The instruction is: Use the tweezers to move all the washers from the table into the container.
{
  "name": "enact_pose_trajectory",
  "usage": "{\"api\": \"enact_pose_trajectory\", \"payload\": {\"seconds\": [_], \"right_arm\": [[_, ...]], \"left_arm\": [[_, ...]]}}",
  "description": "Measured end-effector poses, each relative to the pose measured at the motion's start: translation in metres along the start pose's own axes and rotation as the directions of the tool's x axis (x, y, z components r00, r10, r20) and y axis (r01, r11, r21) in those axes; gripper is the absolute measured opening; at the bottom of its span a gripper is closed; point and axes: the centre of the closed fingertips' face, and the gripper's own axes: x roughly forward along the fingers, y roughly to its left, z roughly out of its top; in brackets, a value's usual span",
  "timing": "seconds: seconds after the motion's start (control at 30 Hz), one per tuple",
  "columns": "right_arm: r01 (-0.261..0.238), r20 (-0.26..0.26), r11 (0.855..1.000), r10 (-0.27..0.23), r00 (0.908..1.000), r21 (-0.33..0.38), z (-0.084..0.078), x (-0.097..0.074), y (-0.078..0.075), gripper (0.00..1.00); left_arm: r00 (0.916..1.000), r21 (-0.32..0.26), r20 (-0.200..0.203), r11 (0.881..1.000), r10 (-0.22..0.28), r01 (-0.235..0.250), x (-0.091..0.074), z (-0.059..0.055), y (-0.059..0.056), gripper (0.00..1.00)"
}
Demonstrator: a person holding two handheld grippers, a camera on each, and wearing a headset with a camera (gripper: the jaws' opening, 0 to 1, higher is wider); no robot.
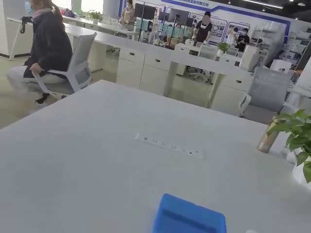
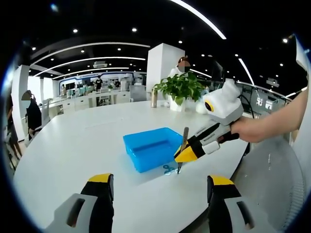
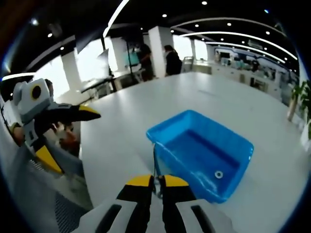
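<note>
Currently, your right gripper (image 3: 159, 180) clamps tweezers (image 2: 183, 145) tip-down at washers (image 2: 169, 170) just beside container (image 2: 146, 164), apparently lining up short pick; left gripper (image 2: 160, 180) jaws wide, holding nothing.

head view: high, facing across table (image 1: 97, 160) — container (image 1: 189, 216) at bottom edge | gripper views: low, near, share container

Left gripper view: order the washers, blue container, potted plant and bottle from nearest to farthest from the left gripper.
From the left gripper:
1. Washers, on the table right of centre, at the tip of the tweezers.
2. Blue container, just behind them, mid-table.
3. Potted plant and bottle, side by side at the far edge; too close to call.
</note>
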Motion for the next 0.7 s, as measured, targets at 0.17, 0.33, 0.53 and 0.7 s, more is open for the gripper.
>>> {"api": "enact_pose_trajectory", "payload": {"seconds": [0.17, 0.33, 0.53, 0.7], "right_arm": [[0.004, -0.001, 0.998, -0.004, 1.0, -0.07, -0.001, 0.002, -0.003, 0.03], [-0.001, 0.025, 1.0, 0.001, 0.9997, -0.007, -0.001, -0.003, -0.009, 0.03], [-0.015, 0.07, 0.999, 0.013, 0.9975, 0.028, 0.014, -0.017, -0.013, 0.03], [-0.034, 0.125, 0.999, 0.031, 0.9916, 0.023, 0.041, -0.034, -0.005, 0.03]], "left_arm": [[1.0, 0.003, -0.008, 1.0, 0.004, -0.004, 0.0, -0.001, 0.001, 0.8], [0.9999, 0.002, -0.007, 1.0, 0.01, -0.01, 0.0, -0.001, 0.002, 0.79], [0.9998, -0.005, -0.001, 1.0, 0.019, -0.019, -0.001, 0.0, 0.004, 0.78], [0.9998, -0.001, -0.002, 1.0, 0.02, -0.02, -0.001, 0.0, 0.004, 0.78]]}}
